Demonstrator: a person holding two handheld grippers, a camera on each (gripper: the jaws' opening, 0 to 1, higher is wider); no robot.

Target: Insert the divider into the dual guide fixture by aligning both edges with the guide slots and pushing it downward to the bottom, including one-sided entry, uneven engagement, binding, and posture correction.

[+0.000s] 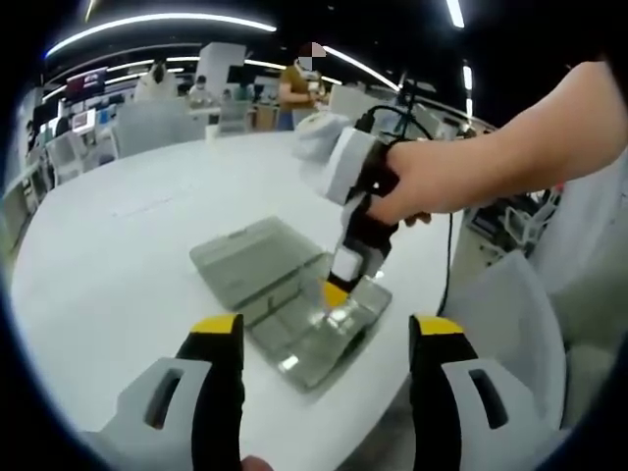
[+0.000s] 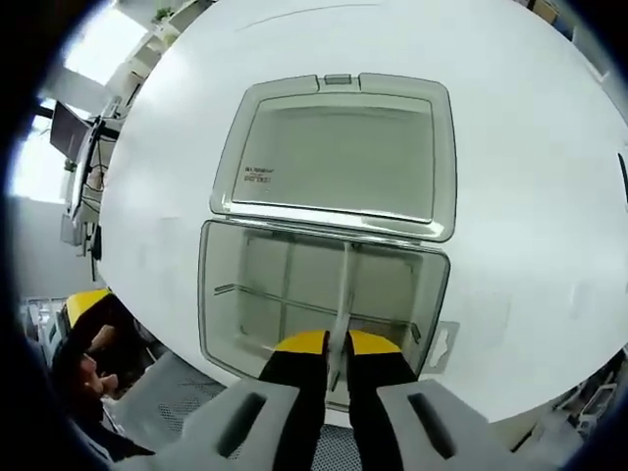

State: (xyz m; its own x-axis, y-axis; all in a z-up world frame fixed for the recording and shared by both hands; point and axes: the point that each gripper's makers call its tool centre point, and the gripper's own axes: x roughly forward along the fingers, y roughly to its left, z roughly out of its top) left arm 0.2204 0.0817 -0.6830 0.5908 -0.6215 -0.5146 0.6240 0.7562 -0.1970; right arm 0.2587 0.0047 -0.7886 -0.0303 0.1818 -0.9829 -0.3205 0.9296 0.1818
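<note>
In the left gripper view, the left gripper (image 1: 326, 339) rises from the bottom edge with its yellow-tipped jaws spread wide and nothing between them. Just above them, at the centre of the frame, a clear plastic organiser box (image 1: 294, 294) lies on a round white table (image 1: 118, 245), its hinged lid (image 1: 250, 257) folded flat toward the upper left. From the right of the frame a person's hand (image 1: 432, 182) reaches in, holding the right gripper (image 1: 339, 291) pointed down into the open box at its near right end. Chairs and standing people fill the room along the top of the frame.

In the right gripper view, the right gripper (image 2: 338, 345) comes up from the bottom centre, its jaws clamped on a thin translucent divider (image 2: 343, 294). The divider stands on edge inside the lower half of the box (image 2: 221, 294), running up from the jaws across the tray; how deep it sits in the guide slots cannot be judged. The lid (image 2: 339, 152) lies open in the upper half. The left gripper's yellow tip (image 2: 86, 304) shows at the lower left.
</note>
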